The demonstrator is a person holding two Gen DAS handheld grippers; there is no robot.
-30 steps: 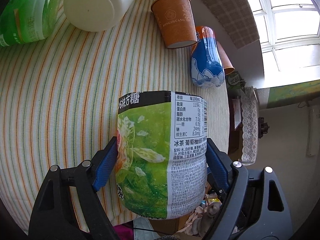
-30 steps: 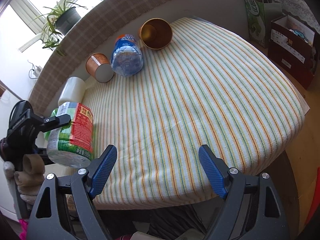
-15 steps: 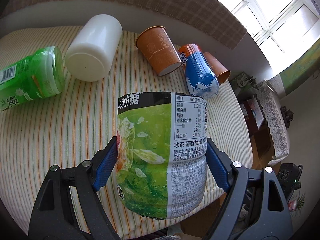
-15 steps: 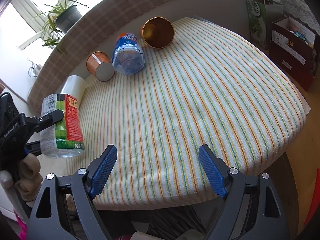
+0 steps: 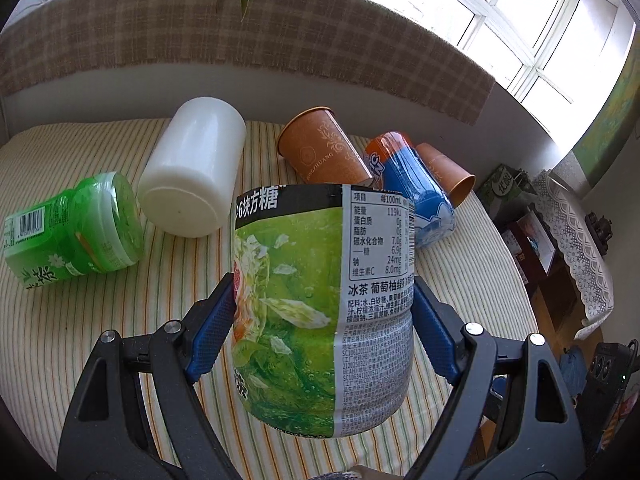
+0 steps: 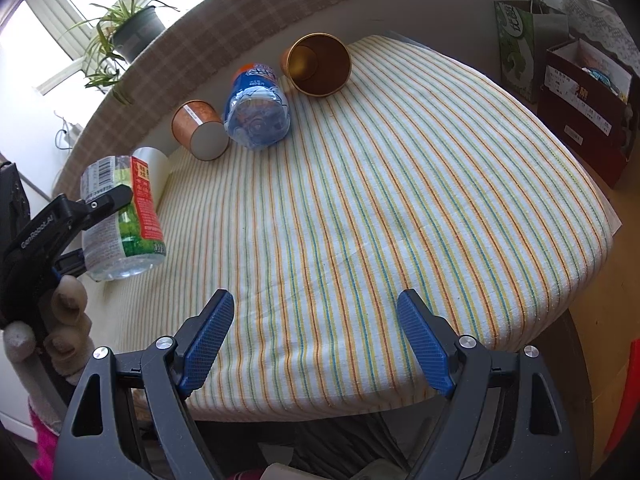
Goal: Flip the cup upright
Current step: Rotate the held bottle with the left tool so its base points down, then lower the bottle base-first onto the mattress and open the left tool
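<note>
My left gripper [image 5: 322,296] is shut on a cut-off green iced-tea bottle cup [image 5: 320,300] and holds it over the near left part of the striped tablecloth [image 5: 120,320]. In the right wrist view this cup [image 6: 120,216] stands almost upright at the cloth's left edge, held by the left gripper [image 6: 80,216]; whether its base touches the cloth is unclear. Lying on their sides at the back are a white cup [image 5: 192,176], a green cup [image 5: 76,232], an orange paper cup [image 5: 324,148], a blue bottle cup [image 5: 412,192] and a second orange cup [image 5: 448,176]. My right gripper [image 6: 316,304] hangs open over the cloth's near edge.
A gloved hand [image 6: 60,320] holds the left tool. A potted plant [image 6: 132,28] stands on the checked sill behind the table. A green bag [image 6: 528,44] and a dark red box [image 6: 588,100] sit on the floor to the right. The rounded table edge [image 6: 592,240] drops off there.
The left gripper has swung the held iced-tea cup from tilted to nearly upright, and its view has risen from the cloth to the sill. The right gripper has stayed still and open.
</note>
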